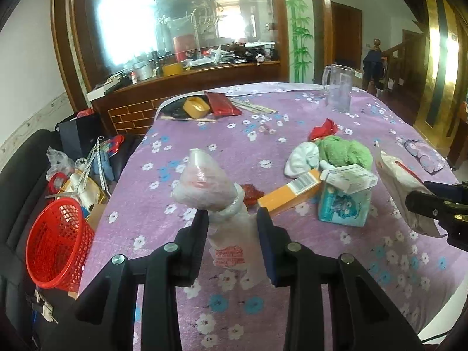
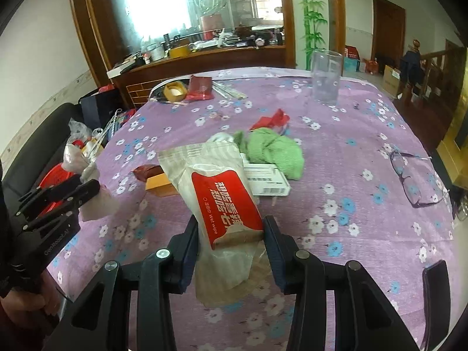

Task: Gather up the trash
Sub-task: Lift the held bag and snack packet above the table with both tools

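While each hand holds trash clear of the flowered table [image 1: 163, 199], nothing shows yet in the red basket [image 1: 58, 242] tilted at its edge. The left gripper [image 1: 231, 219] pinches a crumpled plastic bag [image 1: 204, 184]; the right gripper [image 2: 231, 228] clamps a wet-wipe packet [image 2: 216, 193]. An orange box [image 1: 289, 193], red wrapper [image 1: 323, 128] and other litter still lie on the cloth, so by this judgement most collecting remains.

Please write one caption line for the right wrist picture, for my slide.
Right tongs hold a wet wipe pack above the flowered table; left tongs hold a plastic bag.
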Demonstrator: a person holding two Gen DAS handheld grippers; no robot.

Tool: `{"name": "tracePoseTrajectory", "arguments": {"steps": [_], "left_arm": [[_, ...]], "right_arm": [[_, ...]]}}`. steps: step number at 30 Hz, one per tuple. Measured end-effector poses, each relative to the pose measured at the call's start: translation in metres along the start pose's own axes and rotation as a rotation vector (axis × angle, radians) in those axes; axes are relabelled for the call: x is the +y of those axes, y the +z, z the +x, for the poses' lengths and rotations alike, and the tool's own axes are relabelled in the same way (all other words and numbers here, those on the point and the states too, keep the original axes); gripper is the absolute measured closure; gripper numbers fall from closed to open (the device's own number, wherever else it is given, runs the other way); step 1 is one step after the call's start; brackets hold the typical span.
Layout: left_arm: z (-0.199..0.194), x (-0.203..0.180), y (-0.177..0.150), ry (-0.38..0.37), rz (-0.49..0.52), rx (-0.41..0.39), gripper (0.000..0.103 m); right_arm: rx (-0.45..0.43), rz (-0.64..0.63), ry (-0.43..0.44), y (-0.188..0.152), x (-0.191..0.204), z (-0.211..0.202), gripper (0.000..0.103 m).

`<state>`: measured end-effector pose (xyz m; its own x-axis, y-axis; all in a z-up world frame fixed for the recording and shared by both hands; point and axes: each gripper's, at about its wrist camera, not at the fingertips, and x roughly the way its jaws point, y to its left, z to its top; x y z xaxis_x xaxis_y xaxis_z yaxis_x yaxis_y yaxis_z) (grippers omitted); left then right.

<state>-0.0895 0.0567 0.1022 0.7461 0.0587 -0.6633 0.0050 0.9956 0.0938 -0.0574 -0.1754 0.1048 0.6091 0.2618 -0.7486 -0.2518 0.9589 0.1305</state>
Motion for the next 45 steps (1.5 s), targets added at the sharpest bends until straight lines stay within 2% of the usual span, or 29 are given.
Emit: {"name": "tracePoseTrajectory", "arguments": {"steps": [21,45], "left_arm": [[0.000,0.024,-0.008,0.014,-0.021,0.020,0.070],[0.002,0.045,-0.018,0.012,-0.070,0.030,0.070]], "right_arm": [[0.047,-0.033,0.036,0.005,0.029,0.016,0.057],[0.079,-0.074,0.024,0.011,0.053,0.027,0.056]]}}
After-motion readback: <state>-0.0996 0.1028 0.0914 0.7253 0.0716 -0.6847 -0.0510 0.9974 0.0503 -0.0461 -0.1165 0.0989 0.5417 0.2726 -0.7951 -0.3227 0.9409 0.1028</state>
